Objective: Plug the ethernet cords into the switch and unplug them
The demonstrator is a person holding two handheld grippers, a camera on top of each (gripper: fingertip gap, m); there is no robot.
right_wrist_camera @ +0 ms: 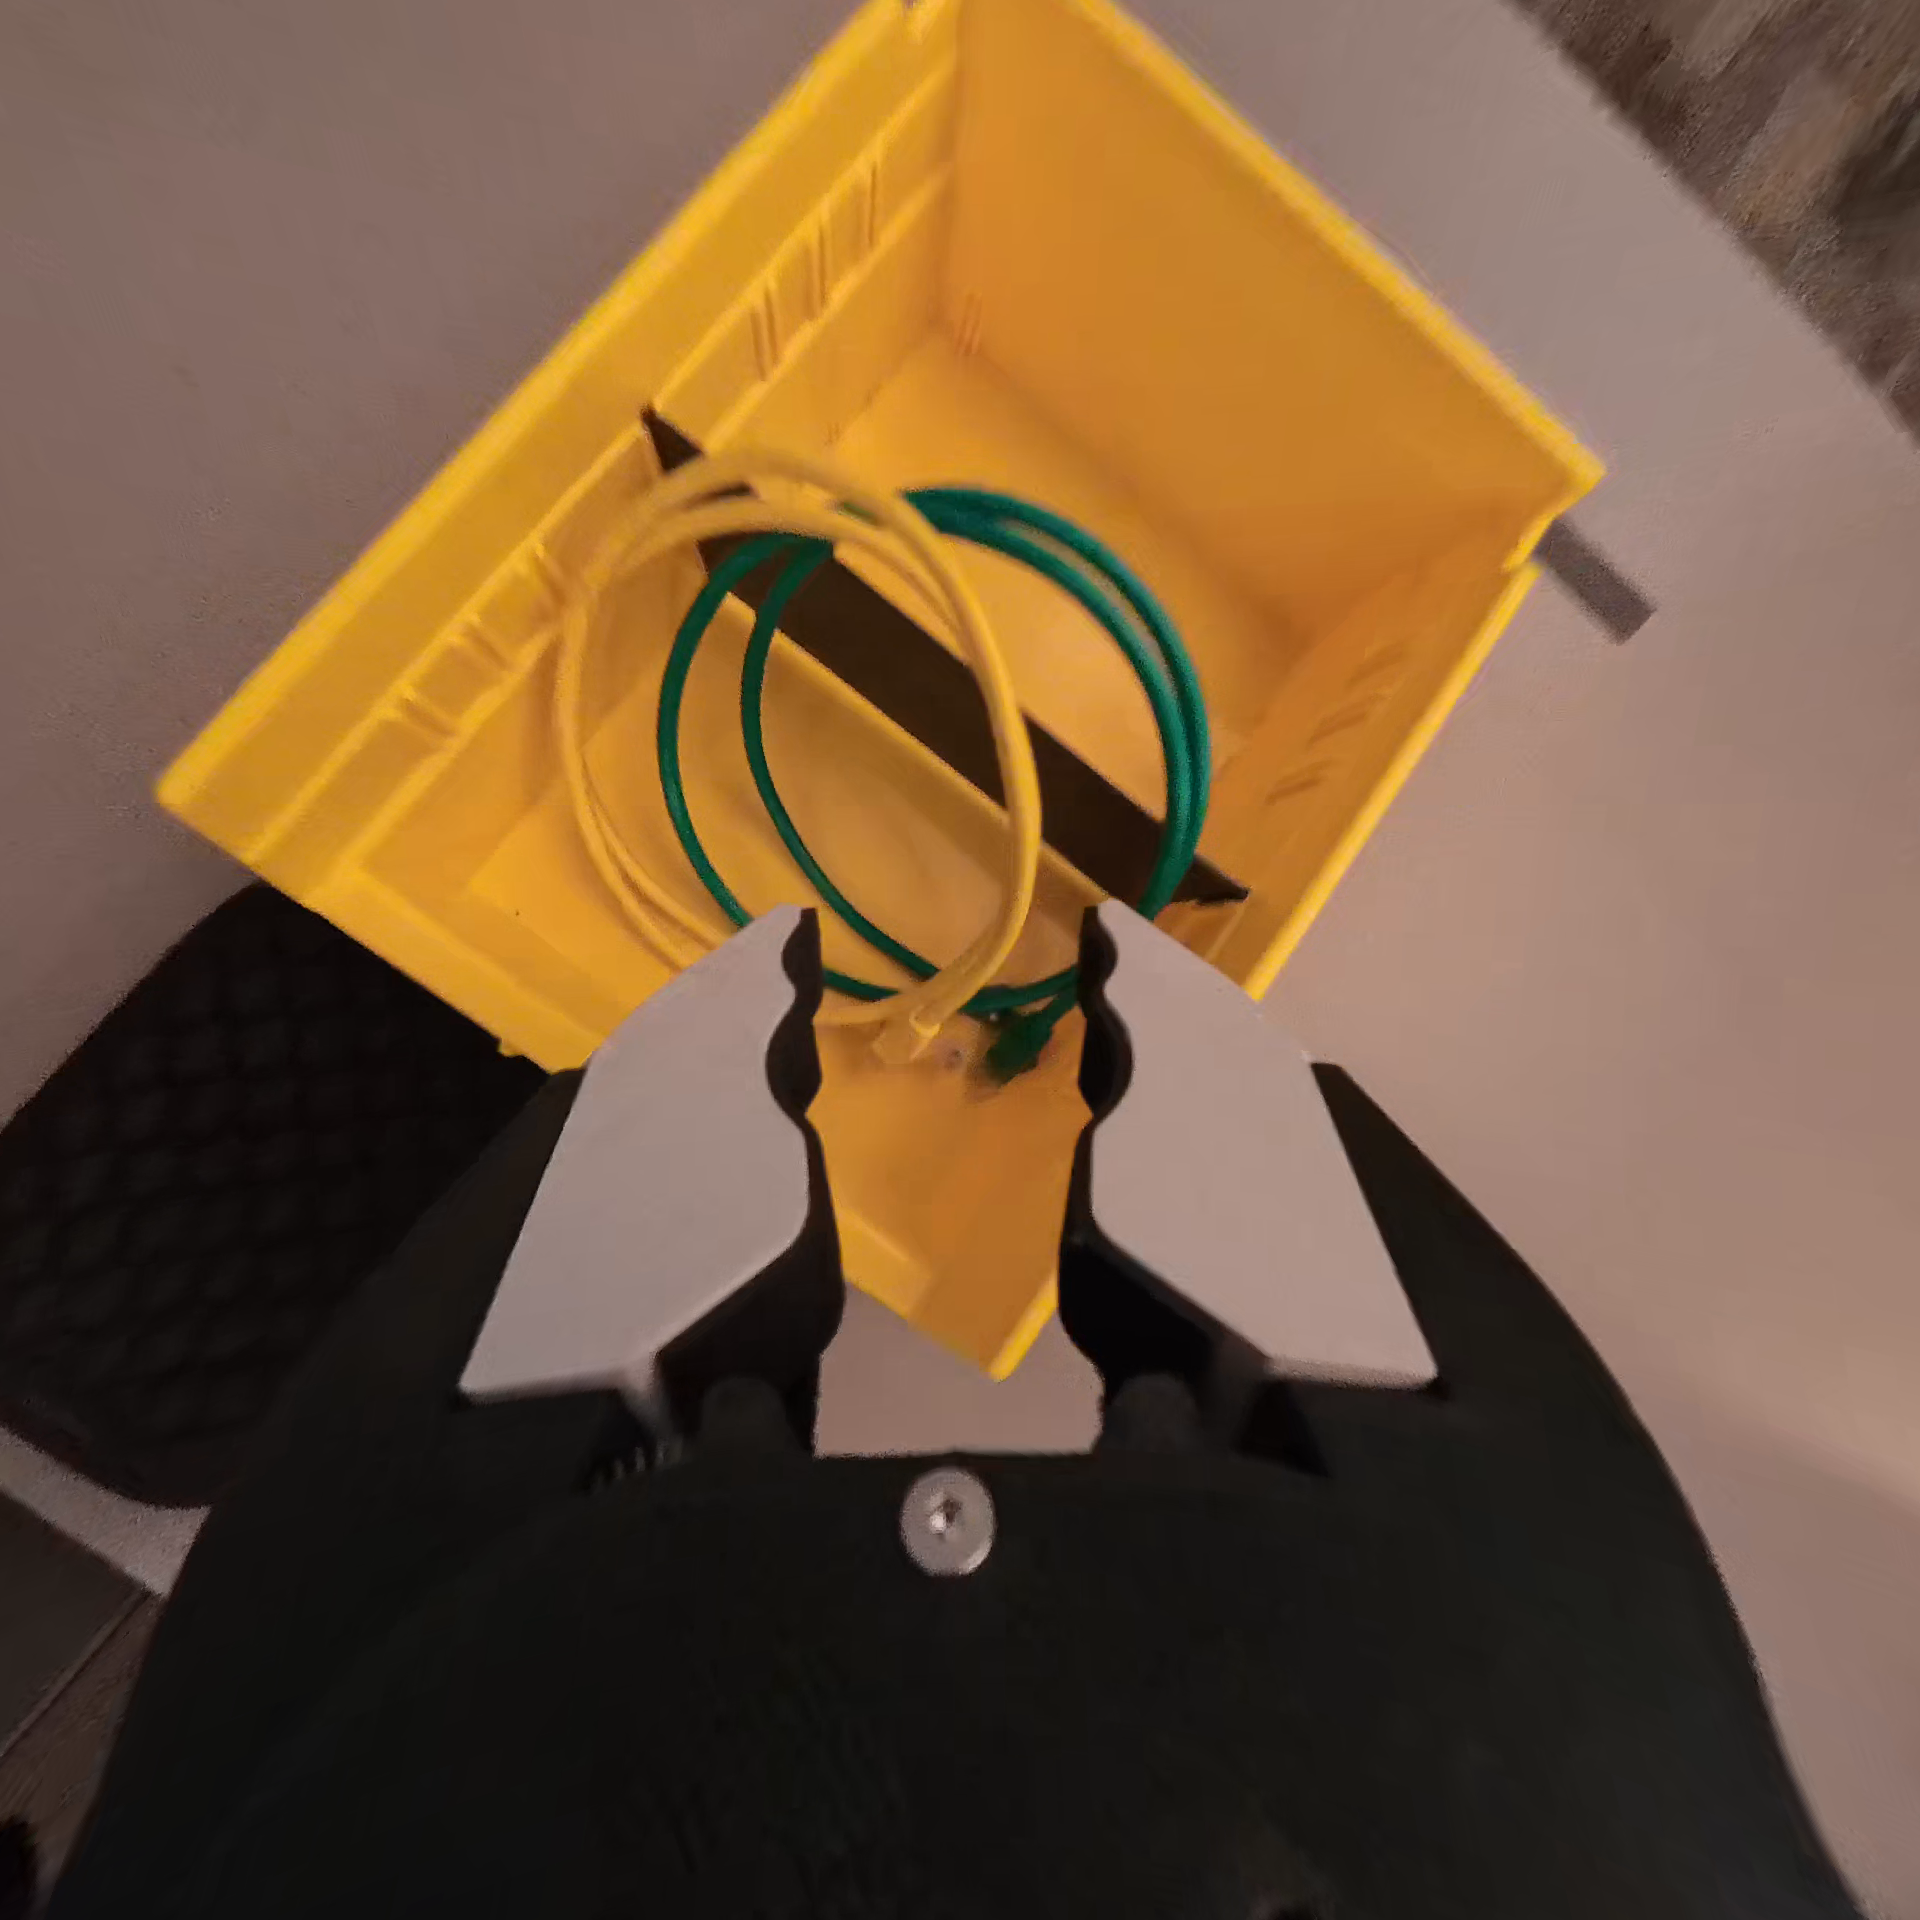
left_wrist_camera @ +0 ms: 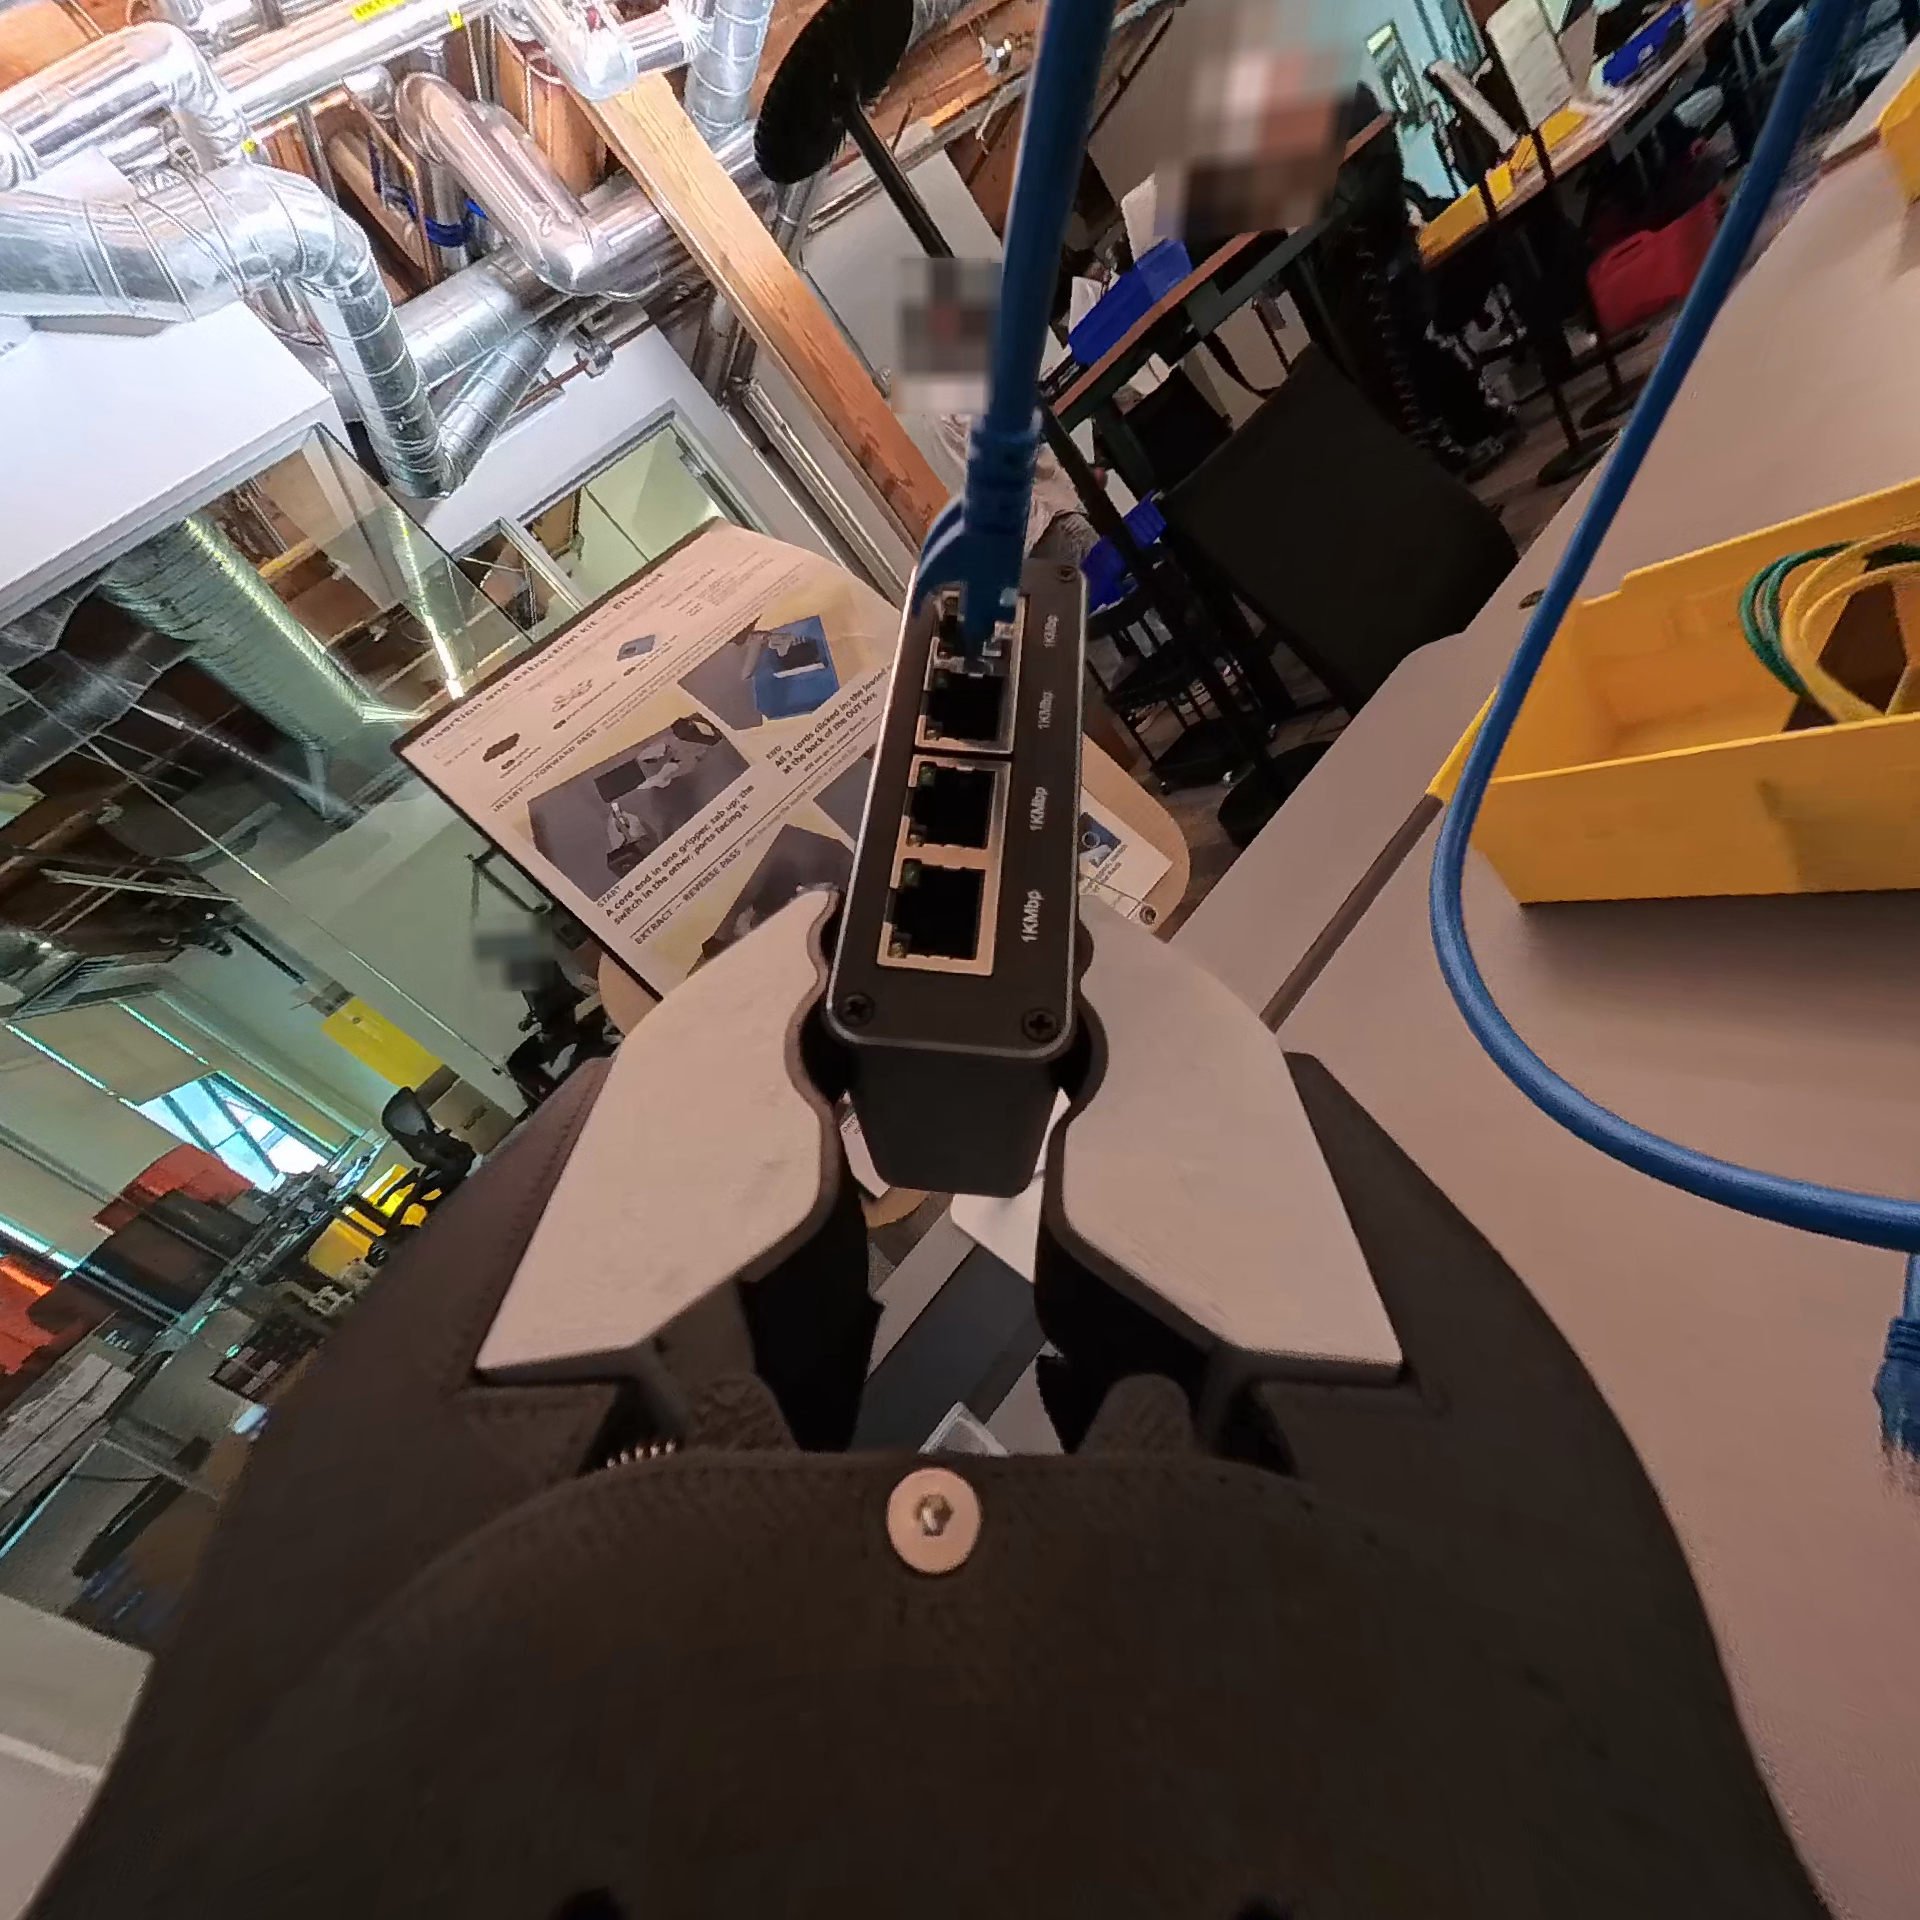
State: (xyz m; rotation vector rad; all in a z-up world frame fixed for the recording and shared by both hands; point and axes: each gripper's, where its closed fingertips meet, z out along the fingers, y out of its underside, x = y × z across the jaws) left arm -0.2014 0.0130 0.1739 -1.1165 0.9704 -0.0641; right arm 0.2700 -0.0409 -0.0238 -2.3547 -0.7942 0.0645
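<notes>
A workshop with silver ducts is seen behind a grey table (left_wrist_camera: 1558, 1091). The black switch (left_wrist_camera: 961, 831) is pinched by the left gripper (left_wrist_camera: 951, 1023); one blue cord (left_wrist_camera: 1003, 457) is plugged in, three ports empty. The right gripper (right_wrist_camera: 945, 935), spread empty, hovers over a yellow bin (right_wrist_camera: 1195, 364) holding one yellow cord (right_wrist_camera: 997, 665) and one green cord (right_wrist_camera: 1174, 665). Judged next: one plug must be grasped.

One switch (left_wrist_camera: 961, 831), three cords (left_wrist_camera: 997, 312), one bin (right_wrist_camera: 1195, 312)

Left wrist view is bright and crisp, daylight-ish, with heavy fisheye bending at the edges. Right wrist view is dimmer, warmer and smeared with motion blur, worst beyond the fingertips.
</notes>
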